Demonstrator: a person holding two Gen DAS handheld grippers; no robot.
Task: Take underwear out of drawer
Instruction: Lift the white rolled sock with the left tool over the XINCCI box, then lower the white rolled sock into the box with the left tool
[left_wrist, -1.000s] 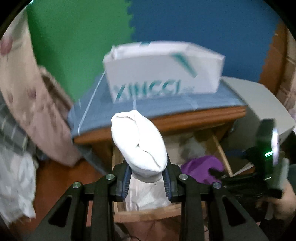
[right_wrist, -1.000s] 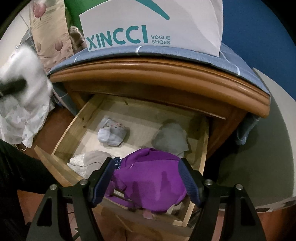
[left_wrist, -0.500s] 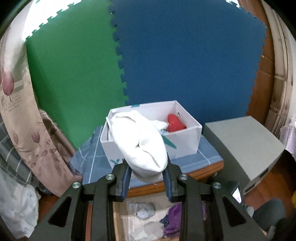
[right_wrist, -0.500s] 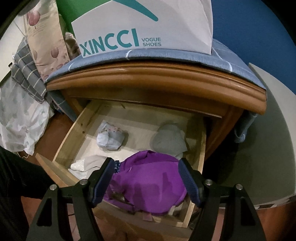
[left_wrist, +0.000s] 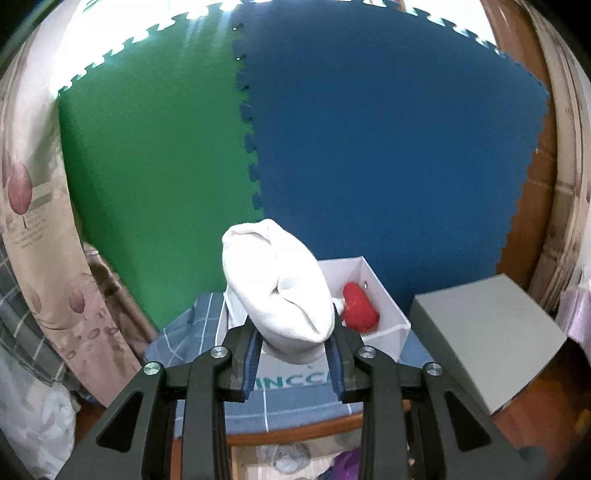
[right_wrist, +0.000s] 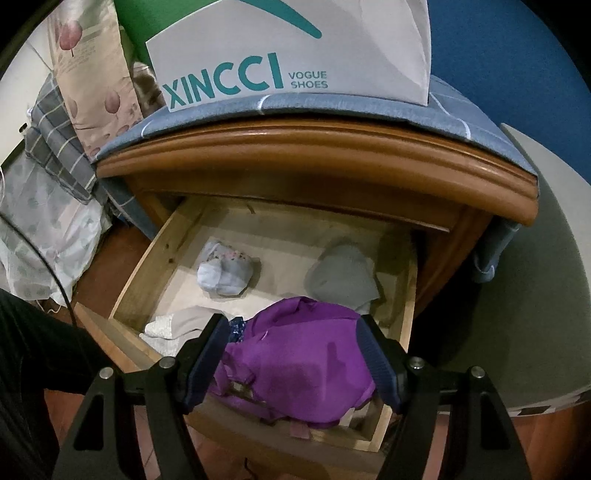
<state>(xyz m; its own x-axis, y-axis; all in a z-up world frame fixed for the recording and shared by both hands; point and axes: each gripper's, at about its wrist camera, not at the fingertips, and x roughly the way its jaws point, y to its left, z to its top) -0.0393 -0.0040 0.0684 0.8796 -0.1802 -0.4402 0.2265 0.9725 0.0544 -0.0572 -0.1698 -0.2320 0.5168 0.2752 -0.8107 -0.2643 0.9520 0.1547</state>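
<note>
L hand-held gripper (left_wrist: 293, 350) pinches white roll (left_wrist: 280, 295) – only R view shows drawer (right_wrist: 140, 273); R spread.

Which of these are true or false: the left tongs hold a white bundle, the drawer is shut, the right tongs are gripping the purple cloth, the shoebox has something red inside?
1. The left tongs hold a white bundle. True.
2. The drawer is shut. False: it is pulled open, with clothes inside.
3. The right tongs are clamped on the purple cloth. False: they stand open around it.
4. The shoebox has something red inside. True.
</note>
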